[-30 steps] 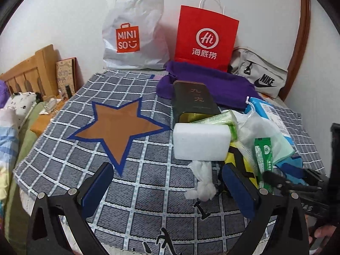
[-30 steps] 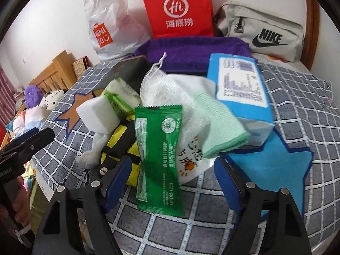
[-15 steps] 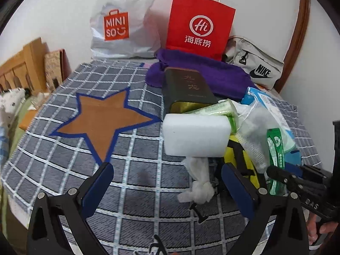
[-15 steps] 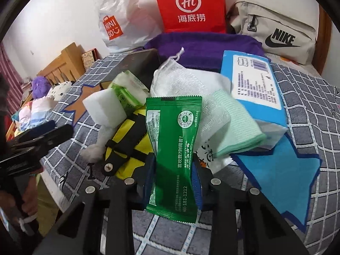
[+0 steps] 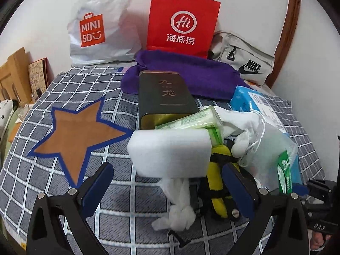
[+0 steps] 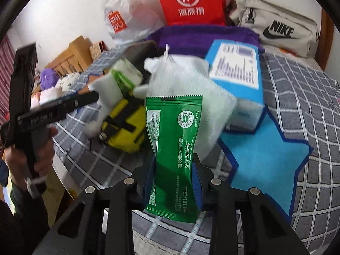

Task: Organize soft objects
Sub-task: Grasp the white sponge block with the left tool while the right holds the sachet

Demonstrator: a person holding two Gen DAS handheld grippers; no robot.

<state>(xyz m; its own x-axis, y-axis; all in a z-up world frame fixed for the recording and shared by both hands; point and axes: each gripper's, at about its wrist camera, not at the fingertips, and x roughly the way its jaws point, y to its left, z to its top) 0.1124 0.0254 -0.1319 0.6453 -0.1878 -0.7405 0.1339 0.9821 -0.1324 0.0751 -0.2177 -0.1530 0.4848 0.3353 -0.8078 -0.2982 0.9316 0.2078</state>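
Observation:
My right gripper (image 6: pixel 173 170) is shut on a green sachet (image 6: pixel 173 140), which is pinched at its middle and stands up from the jaws, above the pile. The sachet (image 5: pixel 284 174) also shows at the right of the left wrist view. My left gripper (image 5: pixel 166 172) is open, and its fingers flank a white sponge block (image 5: pixel 170 150) without touching it. Below the block lies a crumpled white tissue (image 5: pixel 178 208). Beside it are a yellow pouch with black straps (image 6: pixel 125 127), a green tissue pack (image 5: pixel 197 121) and a white mesh bag (image 6: pixel 187 80).
All this lies on a grey checked cloth (image 5: pixel 63 97) with star patches. A dark tin (image 5: pixel 165 93) and a purple towel (image 5: pixel 191 74) are behind the pile, and a blue tissue pack (image 6: pixel 238 70) is to its right. Shopping bags and a Nike pouch (image 5: pixel 244 63) line the wall.
The right jaws have shut on the green sachet and raised it off the pile. The left gripper has moved in, so the white sponge block now sits between its open fingers.

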